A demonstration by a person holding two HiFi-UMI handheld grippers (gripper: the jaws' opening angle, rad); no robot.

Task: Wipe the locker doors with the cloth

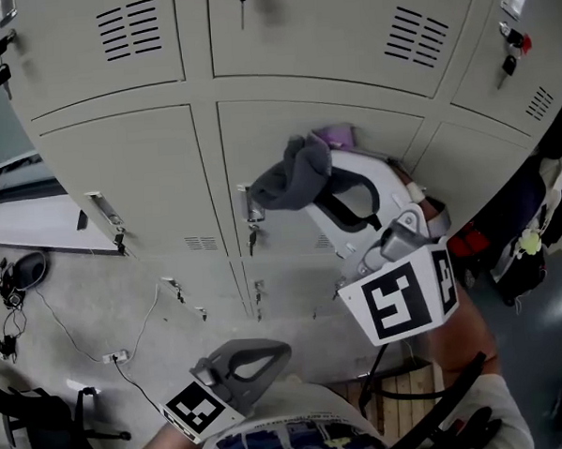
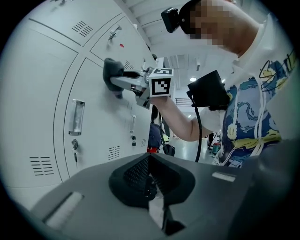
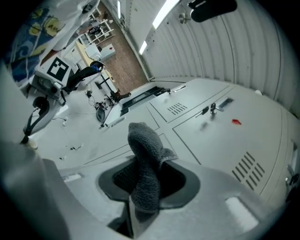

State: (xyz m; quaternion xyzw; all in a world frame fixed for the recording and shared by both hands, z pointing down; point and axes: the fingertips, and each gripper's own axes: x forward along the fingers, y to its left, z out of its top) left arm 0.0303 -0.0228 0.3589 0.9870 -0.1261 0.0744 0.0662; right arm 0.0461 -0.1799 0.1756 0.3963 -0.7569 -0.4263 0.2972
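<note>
- Pale painted steel right across: locker doors [image 1: 128,171], vented, the left-hand one with a recessed handle [image 1: 105,211] and a key hanging under it.
- Low at the left, close to the person's body: left claw [image 1: 260,356], jaws pressed together with nothing between them, well apart from the doors. Idle, by the look of it.
- On the middle door [image 1: 285,125]: grey cloth [image 1: 297,171], bunched up against the face just right of that door's handle [image 1: 250,206]. Touching the steel or very nearly so; cannot tell which from above.
- Pinched at its lower end by the right claw [image 3: 145,197], jaws clamped tight on folded fabric, with the free bulk standing up beyond the tips.
- Judged by the nap: soft, light, limp terry. No threat to the paint, but apt to flop over or slip out of a shallow grip.
- Best taken deep, at a gathered fold, leaving a fat wad ahead of the tips for contact.
- Calls for steady pressure, flat to the steel, and for care around handles, the dangling key [image 1: 252,237] and the vent slots, all likely snags for loose pile.
- Far right: more doors, and dark bags [image 1: 543,205] hanging beside them, clear of the cloth.
</note>
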